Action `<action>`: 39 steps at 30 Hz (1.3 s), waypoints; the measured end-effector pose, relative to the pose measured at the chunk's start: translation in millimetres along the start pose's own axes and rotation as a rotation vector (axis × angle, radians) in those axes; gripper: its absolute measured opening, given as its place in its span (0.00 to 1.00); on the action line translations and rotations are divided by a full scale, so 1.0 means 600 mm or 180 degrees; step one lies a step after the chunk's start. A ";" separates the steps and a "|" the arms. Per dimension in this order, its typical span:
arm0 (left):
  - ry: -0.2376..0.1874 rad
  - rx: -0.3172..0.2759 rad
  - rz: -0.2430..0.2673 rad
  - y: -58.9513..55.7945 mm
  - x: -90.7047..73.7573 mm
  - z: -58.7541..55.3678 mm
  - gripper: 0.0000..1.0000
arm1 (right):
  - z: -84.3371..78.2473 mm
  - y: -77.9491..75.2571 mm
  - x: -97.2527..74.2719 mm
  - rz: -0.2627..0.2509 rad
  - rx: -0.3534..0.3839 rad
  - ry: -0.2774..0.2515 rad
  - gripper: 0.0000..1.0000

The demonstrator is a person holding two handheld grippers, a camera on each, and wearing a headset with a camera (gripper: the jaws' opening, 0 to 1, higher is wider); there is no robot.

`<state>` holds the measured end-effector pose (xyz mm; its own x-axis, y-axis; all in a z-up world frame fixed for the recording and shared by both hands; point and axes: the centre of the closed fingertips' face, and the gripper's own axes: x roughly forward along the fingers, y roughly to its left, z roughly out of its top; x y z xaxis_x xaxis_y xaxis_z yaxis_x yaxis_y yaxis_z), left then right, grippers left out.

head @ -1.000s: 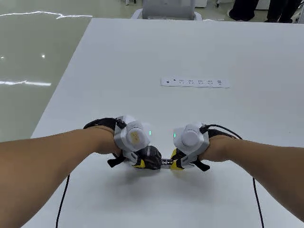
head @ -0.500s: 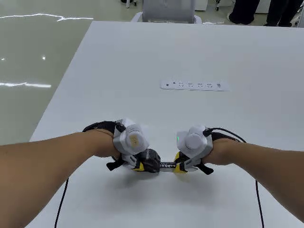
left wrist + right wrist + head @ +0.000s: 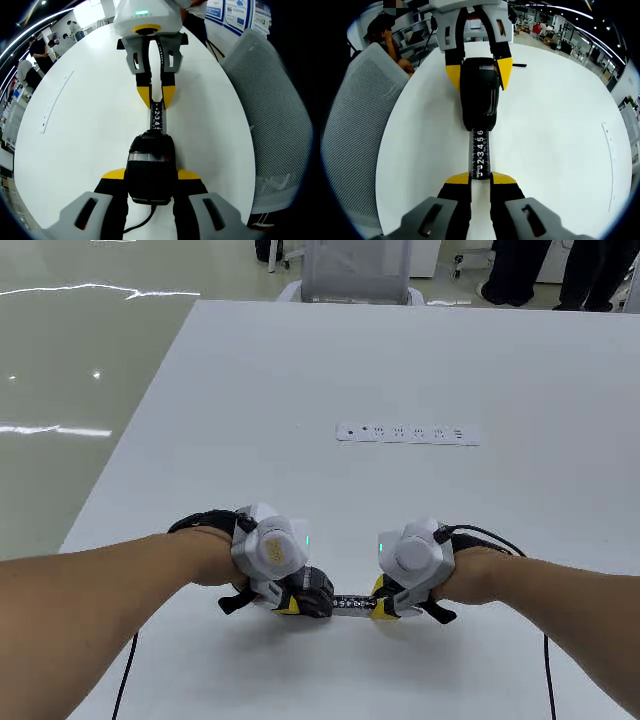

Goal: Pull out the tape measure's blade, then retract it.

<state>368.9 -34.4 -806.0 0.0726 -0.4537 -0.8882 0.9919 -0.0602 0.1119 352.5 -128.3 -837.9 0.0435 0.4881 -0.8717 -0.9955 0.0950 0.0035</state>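
- Black tape measure sits nearest the person, low over the white counter, btw the two grippers. Its blade is out only a short way, w/ the first few numerals showing.
- Step, as I read it: early in the pull-out. Retract not yet begun.
- Next move calls for drawing the grippers apart in a straight line along the blade, keeping it flat & untwisted w/ the body held firm so it can't slide. After that, ease the tip back toward the body rather than let it snap in.
- Left gripper: jaws spread to about the body's width & pressed on both its sides, yellow tips flanking it. Can't tell whether the underside touches the counter or hangs just above it.
- Right gripper: jaws nearly together, pinching the blade's free end btw the yellow tips. The end hook is hidden in the pinch.
- The two grippers face each other, near, w/ the blade the only link btw them.
- Farther out: white power strip lies flat mid-counter, well apart from the work & off the pull line.
- Farthest: grey chair at the counter's far edge.
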 end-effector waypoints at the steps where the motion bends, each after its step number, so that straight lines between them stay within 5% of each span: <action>1: 0.0002 -0.0001 -0.0003 0.000 0.000 0.000 0.30 | -0.001 0.000 0.000 0.0004 -0.0003 0.0001 0.12; 39: -0.0023 -0.0042 0.0039 0.004 0.004 -0.004 0.30 | -0.027 -0.006 -0.014 0.0005 0.0045 0.0008 0.12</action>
<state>371.6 -33.4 -808.8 0.0840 -0.4608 -0.8835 0.9922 -0.0428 0.1167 354.2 -147.0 -838.6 0.0416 0.4862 -0.8729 -0.9943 0.1064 0.0119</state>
